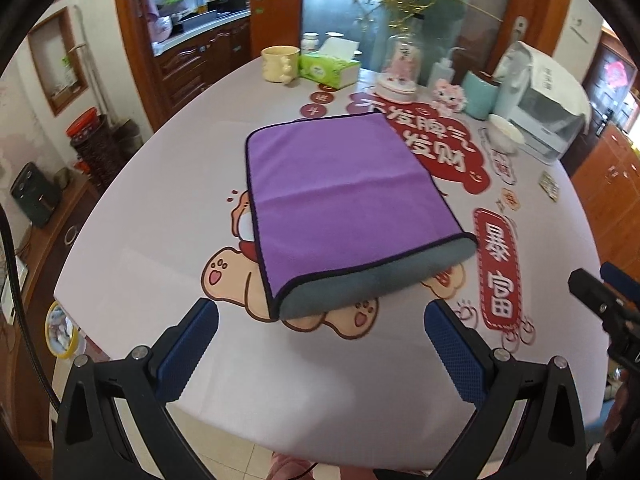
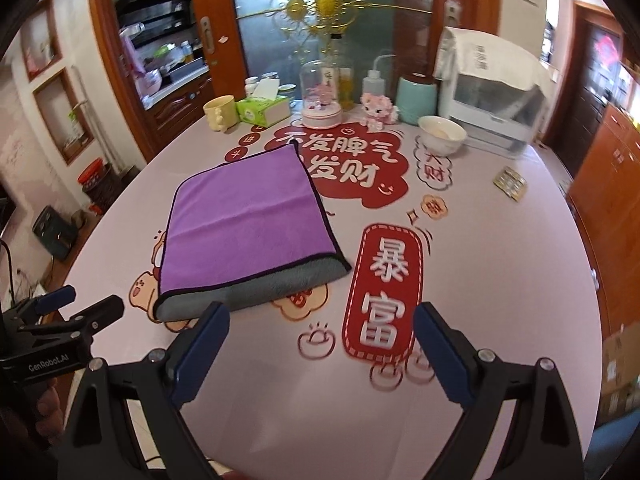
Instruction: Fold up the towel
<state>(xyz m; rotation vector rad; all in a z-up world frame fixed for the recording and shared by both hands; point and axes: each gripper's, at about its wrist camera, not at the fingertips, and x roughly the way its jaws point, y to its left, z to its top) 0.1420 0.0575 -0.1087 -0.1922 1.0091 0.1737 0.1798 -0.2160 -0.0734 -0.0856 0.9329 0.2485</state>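
A purple towel [image 1: 340, 196] with a grey underside and dark trim lies folded flat on the round table [image 1: 160, 208]. Its grey fold faces me. My left gripper [image 1: 320, 320] is open and empty, just short of the towel's near edge. In the right wrist view the towel [image 2: 244, 228] lies to the left. My right gripper [image 2: 320, 332] is open and empty over the bare table, its left finger close to the towel's near right corner. The left gripper shows at that view's left edge [image 2: 80, 300].
At the table's far side stand a yellow mug [image 2: 219, 112], a green tissue box [image 2: 262, 110], a glass dome [image 2: 321, 96], a pink plush toy [image 2: 378, 110], a teal canister [image 2: 416, 98], a white bowl [image 2: 442, 134] and a white appliance [image 2: 496, 96]. A small packet [image 2: 510, 183] lies right.
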